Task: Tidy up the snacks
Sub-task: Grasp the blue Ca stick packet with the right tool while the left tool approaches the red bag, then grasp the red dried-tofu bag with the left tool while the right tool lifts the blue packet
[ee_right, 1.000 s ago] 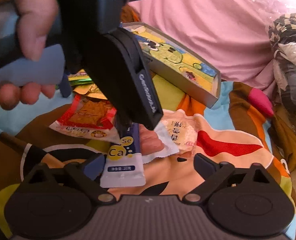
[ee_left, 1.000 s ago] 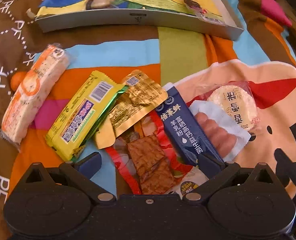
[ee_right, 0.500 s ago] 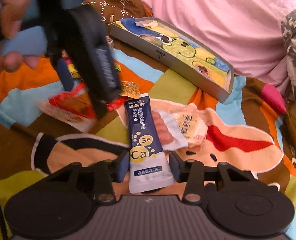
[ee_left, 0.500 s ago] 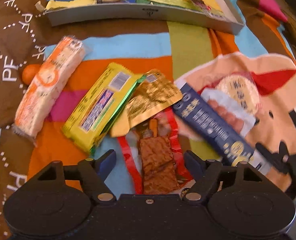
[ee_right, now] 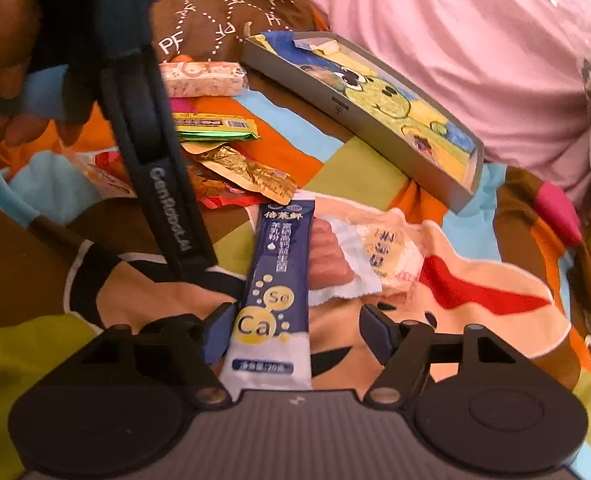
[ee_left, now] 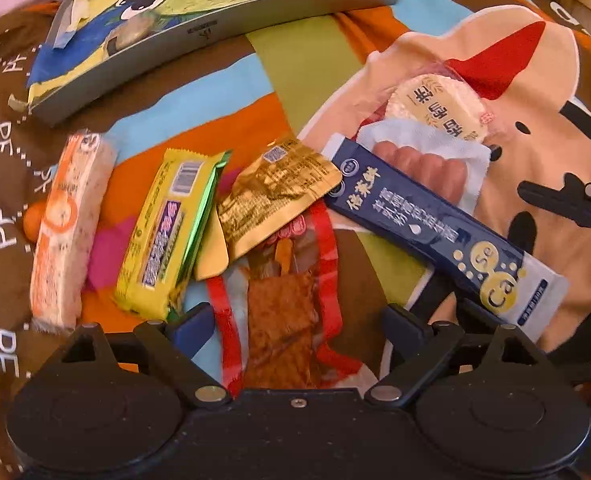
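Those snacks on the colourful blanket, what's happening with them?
A person holds a two-finger gripper in each hand and is sorting snacks. The right gripper is open around the bottom end of a long dark-blue powder sachet, not squeezing it yet. The left gripper is open too, over a red packet of brown dried tofu. A yellow wafer bar, a gold foil pouch and others lie loose. The grey cartoon-lined tray holds almost nothing so far.

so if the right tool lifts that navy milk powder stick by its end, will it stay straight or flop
The navy milk powder stick will probably sag: it's a thin, flat sachet. Its glossy film may slip. It looks light, lying over the sausage pack, which may shift.
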The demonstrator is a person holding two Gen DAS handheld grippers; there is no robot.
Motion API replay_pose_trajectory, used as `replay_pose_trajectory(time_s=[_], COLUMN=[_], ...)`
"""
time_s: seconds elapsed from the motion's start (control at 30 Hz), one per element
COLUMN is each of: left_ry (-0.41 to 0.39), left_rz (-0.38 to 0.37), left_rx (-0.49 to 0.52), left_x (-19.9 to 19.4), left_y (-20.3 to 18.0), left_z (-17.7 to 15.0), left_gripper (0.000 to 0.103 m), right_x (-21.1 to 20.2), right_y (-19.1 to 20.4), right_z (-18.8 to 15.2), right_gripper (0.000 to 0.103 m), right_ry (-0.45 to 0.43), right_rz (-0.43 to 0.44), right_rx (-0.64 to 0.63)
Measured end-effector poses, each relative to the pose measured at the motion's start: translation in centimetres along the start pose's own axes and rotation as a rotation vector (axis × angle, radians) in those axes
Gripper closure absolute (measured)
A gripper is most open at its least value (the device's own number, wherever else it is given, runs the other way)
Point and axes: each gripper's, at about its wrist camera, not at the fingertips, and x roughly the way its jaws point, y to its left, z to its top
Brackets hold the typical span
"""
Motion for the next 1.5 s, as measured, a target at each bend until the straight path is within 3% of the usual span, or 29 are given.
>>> replay_pose_trajectory(time_s=[0.13,0.27,0.37,0.57,0.7,0.77,0.87,1.13,1.23,1.3,1.37,1.5], left_ry=[0.002,-0.005,-0.014,-0.007,-0.003,-0.001,-0.011,-0.019,-0.020,-0.021,-0.027,-0.041], left_rz=[-0.020,-0.067,-0.098,-0.122,-0.123,-0.113,-0.110,-0.101,-0.082,-0.081,-0.086,-0.097], left_rx=[-0.073,-0.157,-0.204,-0.225,-0.193,-0.183,-0.187,-0.201,-0.189,-0.189,-0.189,-0.178], left_x=[0.1,-0.4,-1.0,-2.7,-3.5,-3.3,-2.6,-1.6,-1.8,-2.0,-2.3,-3.0], left_y=[1.3,3.0,3.8,3.9,3.4,3.4,3.4,3.7,3.3,3.1,3.1,3.1], left_z=[0.5,-0.2,-1.0,-3.2,-4.2,-4.0,-3.4,-2.2,-2.3,-2.4,-2.7,-3.5], left_gripper=[0.024,0.036,0.039,0.041,0.039,0.028,0.018,0.015,0.019,0.024,0.031,0.034], right_x=[0.7,0.8,0.6,-0.5,-0.7,-0.3,0.5,2.0,1.8,1.5,1.3,0.7], right_y=[0.5,0.3,0.2,-1.3,-1.1,-1.1,-1.5,-2.4,-2.4,-2.3,-2.0,-1.6], right_z=[0.4,0.5,0.5,0.0,0.0,0.1,0.5,0.4,0.4,0.4,0.5,0.5], right_gripper=[0.030,0.048,0.061,0.063,0.060,0.056,0.048,0.041,0.047,0.061,0.064,0.066], right_ry=[-0.019,-0.012,0.001,0.050,0.053,0.051,0.035,0.039,0.034,0.030,0.028,0.038], right_rz=[-0.013,0.036,0.065,0.130,0.126,0.124,0.136,0.170,0.180,0.186,0.182,0.172], right_rx=[-0.026,0.002,0.023,0.155,0.162,0.168,0.221,0.316,0.321,0.318,0.308,0.297])
